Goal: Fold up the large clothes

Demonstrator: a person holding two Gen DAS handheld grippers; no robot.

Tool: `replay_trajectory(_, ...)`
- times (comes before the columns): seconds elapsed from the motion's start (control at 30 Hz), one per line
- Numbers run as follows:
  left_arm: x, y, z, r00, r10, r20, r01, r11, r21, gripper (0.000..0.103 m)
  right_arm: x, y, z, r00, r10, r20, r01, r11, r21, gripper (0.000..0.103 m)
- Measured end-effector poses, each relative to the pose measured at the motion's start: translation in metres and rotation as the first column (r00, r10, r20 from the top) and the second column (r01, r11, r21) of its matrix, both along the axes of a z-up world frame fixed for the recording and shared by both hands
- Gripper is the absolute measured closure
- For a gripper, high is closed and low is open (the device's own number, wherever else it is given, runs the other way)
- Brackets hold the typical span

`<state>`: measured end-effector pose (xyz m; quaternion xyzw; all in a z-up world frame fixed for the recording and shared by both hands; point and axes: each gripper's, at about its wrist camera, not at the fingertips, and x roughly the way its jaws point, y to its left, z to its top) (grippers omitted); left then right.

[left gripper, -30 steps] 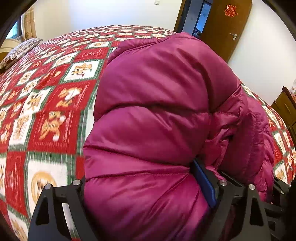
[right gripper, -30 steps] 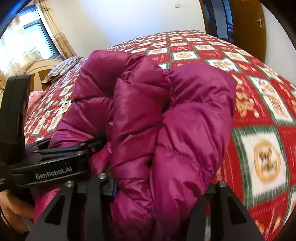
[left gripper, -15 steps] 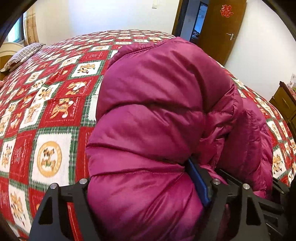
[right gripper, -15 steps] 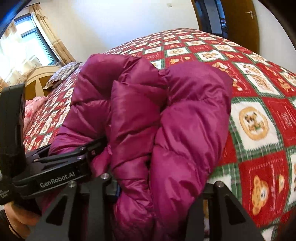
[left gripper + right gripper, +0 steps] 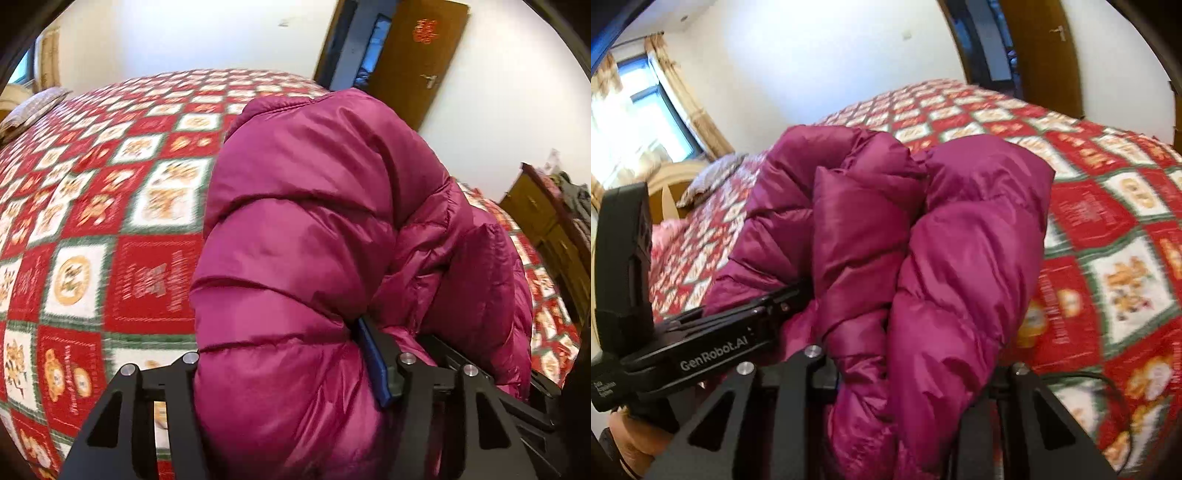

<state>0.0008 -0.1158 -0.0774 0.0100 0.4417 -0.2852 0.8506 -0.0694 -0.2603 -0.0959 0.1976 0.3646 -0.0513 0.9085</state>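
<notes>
Jacket (image 5: pixel 314 258) bunched over bed (image 5: pixel 92 221), filling both views. Left gripper (image 5: pixel 291 373) closing on jacket; right gripper (image 5: pixel 912 373) closing on jacket too. Pillow (image 5: pixel 29 110) far off; door (image 5: pixel 413 59) behind; dresser (image 5: pixel 546 221) right.

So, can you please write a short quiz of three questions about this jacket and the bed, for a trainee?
1. True or false: the magenta puffer jacket is spread flat on the bed.
2. Which covers the bed: A) a plain white sheet, B) a red checked quilt?
3. What lies between the fingers of the right gripper?

Key: 1 false, it is bunched up. 2 B. 3 the jacket.
</notes>
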Motion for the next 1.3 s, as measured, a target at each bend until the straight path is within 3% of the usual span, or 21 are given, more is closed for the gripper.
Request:
replay_trajectory(0.2, -0.02, -0.055, 0.038, 0.992, -0.11, 0.062, 0.114, 0.991, -0.072, 0.043, -0.038, -0.045, 0.041, 0.991, -0.093, 0.096, 0.098, 0.994, -0.049, 0.071)
replay_trajectory(0.37, -0.037, -0.117, 0.061, 0.967, -0.221, 0.124, 0.232, 0.969, -0.082, 0.043, -0.07, -0.095, 0.068, 0.969, -0.196, 0.149, 0.208, 0.976, -0.069, 0.071)
replay_trajectory(0.57, -0.051, -0.166, 0.061, 0.949, -0.282, 0.14, 0.29, 0.956, -0.04, 0.043, -0.09, -0.135, 0.063, 0.951, -0.272, 0.147, 0.281, 0.958, -0.049, 0.071)
replay_trajectory(0.83, -0.056, -0.177, 0.052, 0.955, -0.266, 0.132, 0.267, 0.964, 0.012, 0.043, -0.088, -0.145, 0.052, 0.952, -0.279, 0.125, 0.283, 0.959, -0.014, 0.071)
replay_trajectory(1.3, -0.028, -0.156, 0.035, 0.981, -0.177, 0.084, 0.176, 0.984, 0.021, 0.043, -0.056, -0.14, 0.046, 0.973, -0.21, 0.096, 0.211, 0.978, 0.007, 0.072)
